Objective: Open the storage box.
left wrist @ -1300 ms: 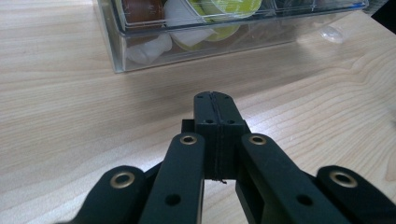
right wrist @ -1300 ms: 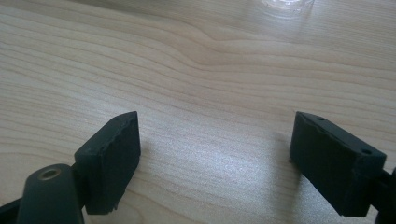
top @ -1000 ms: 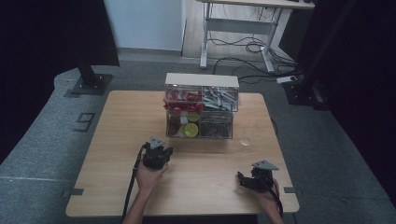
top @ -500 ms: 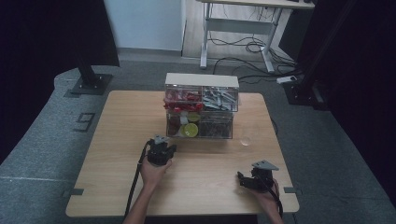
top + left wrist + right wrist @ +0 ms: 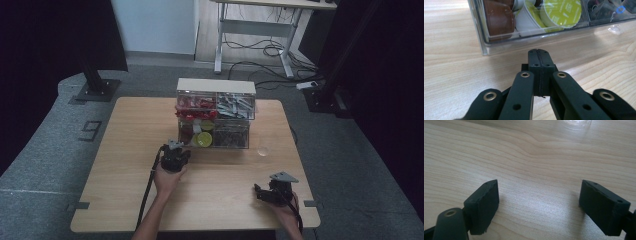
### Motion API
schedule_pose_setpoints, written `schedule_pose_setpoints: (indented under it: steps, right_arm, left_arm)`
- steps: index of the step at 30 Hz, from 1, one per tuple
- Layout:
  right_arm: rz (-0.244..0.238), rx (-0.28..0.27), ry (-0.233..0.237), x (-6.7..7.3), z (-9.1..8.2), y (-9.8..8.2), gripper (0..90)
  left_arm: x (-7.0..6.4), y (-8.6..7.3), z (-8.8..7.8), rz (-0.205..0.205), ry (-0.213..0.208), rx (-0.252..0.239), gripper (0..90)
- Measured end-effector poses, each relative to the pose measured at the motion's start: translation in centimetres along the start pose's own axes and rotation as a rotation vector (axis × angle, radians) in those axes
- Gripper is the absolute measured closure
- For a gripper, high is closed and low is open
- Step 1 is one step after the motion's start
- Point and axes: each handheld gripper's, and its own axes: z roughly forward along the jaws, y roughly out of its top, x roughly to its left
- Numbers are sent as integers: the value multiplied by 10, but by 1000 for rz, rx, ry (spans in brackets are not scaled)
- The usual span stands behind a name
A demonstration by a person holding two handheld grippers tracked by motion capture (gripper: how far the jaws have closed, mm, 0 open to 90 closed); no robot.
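A lab or recording studio: black curtains (image 5: 50, 35) flank a wooden bench (image 5: 125, 150) on grey carpet (image 5: 40, 150), with stand bases (image 5: 95, 90), loose cables (image 5: 260, 50) and a desk frame (image 5: 255, 25) behind.

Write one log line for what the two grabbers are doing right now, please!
left gripper: shut, empty, at drawer box | right gripper: open, empty, over table | small clear lid: untouched

A clear drawer box (image 5: 215, 114) (pods, red bits inside) stands on the wooden table (image 5: 125, 150)
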Motion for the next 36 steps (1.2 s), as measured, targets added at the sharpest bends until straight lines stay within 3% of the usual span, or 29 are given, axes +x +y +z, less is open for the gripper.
schedule_pose_setpoints:
  steps: [17,36]
  right_arm:
    - [4,1,-3,0,0,0,168]
    - [3,0,-3,0,0,0,168]
  left_arm:
    - [-2,6,20,1,20,18,899]
    - [-7,8,13,8,19,12,900]
